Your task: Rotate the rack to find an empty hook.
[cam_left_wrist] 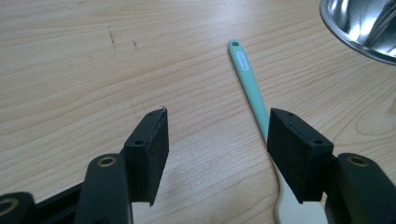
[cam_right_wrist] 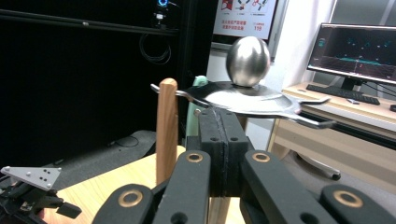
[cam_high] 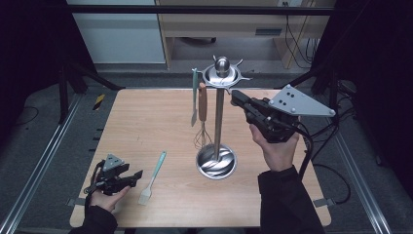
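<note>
A steel utensil stand (cam_high: 217,122) rises from a round base (cam_high: 216,162) in the middle of the wooden table (cam_high: 146,117). From its hooked top disc (cam_right_wrist: 247,100) hang a wooden-handled whisk (cam_high: 202,105) and a slim teal utensil (cam_high: 194,97). A teal-handled spatula (cam_high: 152,178) with a pale head lies flat near the front left. My left gripper (cam_high: 138,175) rests low beside it, open. In the left gripper view (cam_left_wrist: 217,126) the teal handle (cam_left_wrist: 247,79) runs behind the right jaw. My right gripper (cam_high: 235,96) is held high just right of the stand's top, shut with nothing in it (cam_right_wrist: 223,116). The whisk's wooden handle (cam_right_wrist: 166,126) stands just left of the jaws.
A steel ball (cam_right_wrist: 248,55) caps the stand. Black frame posts and metal rails (cam_high: 44,156) flank the table. Behind it stands a wooden desk (cam_high: 234,24) with a monitor (cam_right_wrist: 357,49) and a keyboard.
</note>
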